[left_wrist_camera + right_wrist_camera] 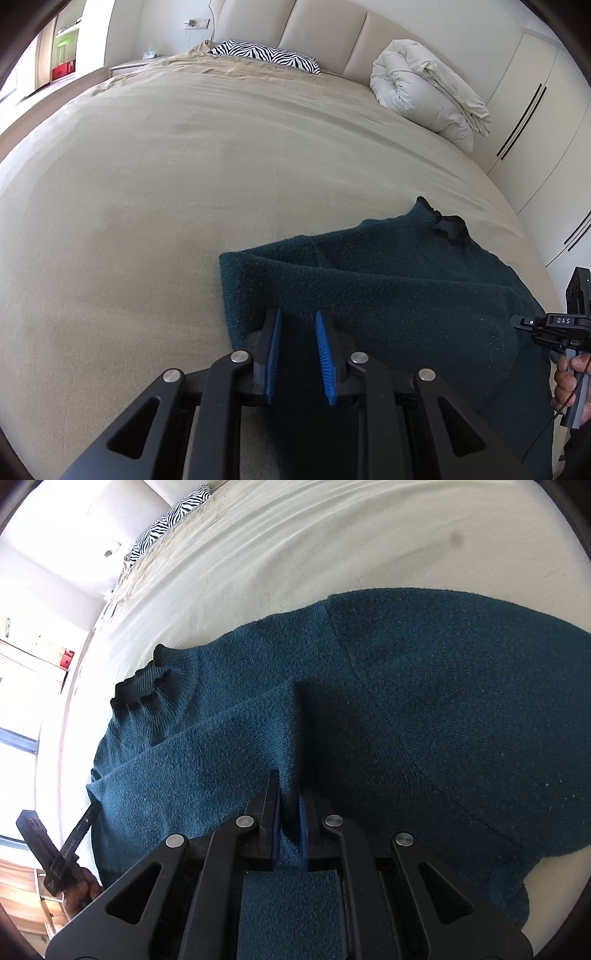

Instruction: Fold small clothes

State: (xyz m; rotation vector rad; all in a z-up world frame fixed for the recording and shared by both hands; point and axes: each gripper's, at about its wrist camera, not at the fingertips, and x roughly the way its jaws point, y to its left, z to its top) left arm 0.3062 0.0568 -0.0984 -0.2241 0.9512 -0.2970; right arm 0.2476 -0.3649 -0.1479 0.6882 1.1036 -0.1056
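From the left wrist, the left gripper [297,341] hovers with blue pads slightly apart over the dark teal knitted sweater [388,295] lying near the beige bed's [184,184] edge. From the right wrist, the right gripper [290,819] is clamped on a fold of that sweater [406,701].

Bed [184,177] — covered by a beige sheet, lightly creased. Zebra-print pillow [266,53] lies at the padded headboard [317,29]. Rolled white duvet [424,92] rests beside the pillow, near the cream wardrobe doors [535,110] — dark vertical handles.
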